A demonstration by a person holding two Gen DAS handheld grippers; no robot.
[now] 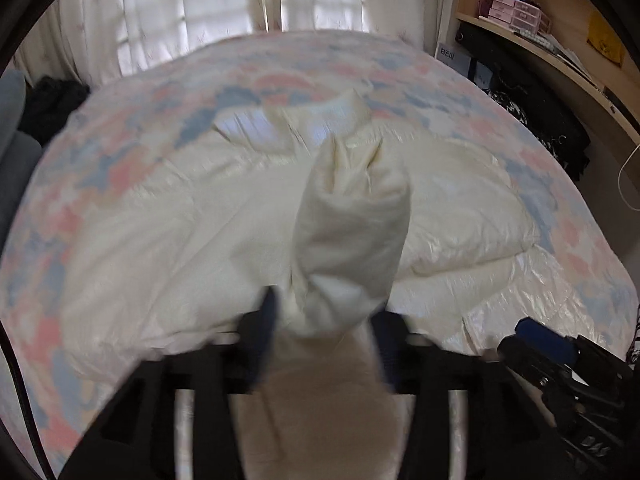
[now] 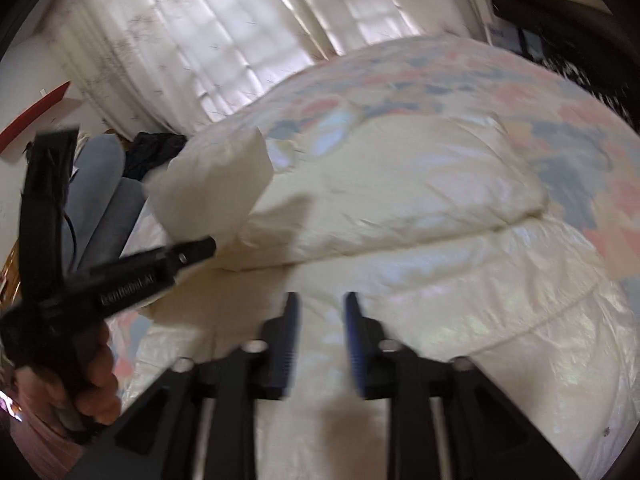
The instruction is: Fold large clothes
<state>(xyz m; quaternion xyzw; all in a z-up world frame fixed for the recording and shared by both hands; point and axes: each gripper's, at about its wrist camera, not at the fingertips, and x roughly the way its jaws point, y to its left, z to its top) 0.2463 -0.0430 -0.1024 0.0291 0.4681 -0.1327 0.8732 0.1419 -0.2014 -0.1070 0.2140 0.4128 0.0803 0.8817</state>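
Observation:
A large cream padded garment (image 1: 160, 240) lies spread on the bed's floral cover (image 1: 120, 128). A rolled-up cream part of the garment (image 1: 352, 220) stands up between the fingers of my left gripper (image 1: 326, 328). Its jaws stand apart, and the view is too blurred to show any pad pressing on the cloth. In the right wrist view that gripper (image 2: 196, 250) comes in from the left with the cream fold (image 2: 212, 188) at its tip. My right gripper (image 2: 322, 320) hovers over the garment (image 2: 400, 200) near the front, open, with nothing between its fingers. It also shows at the lower right of the left wrist view (image 1: 540, 344).
White curtains (image 1: 200, 12) hang behind the bed. A wooden shelf (image 1: 560, 60) with pink boxes and dark items stands to the right. Dark clothes (image 1: 52, 100) lie at the far left. A person's hand (image 2: 96, 380) and jeans-clad legs (image 2: 100, 184) are beside the bed on the left.

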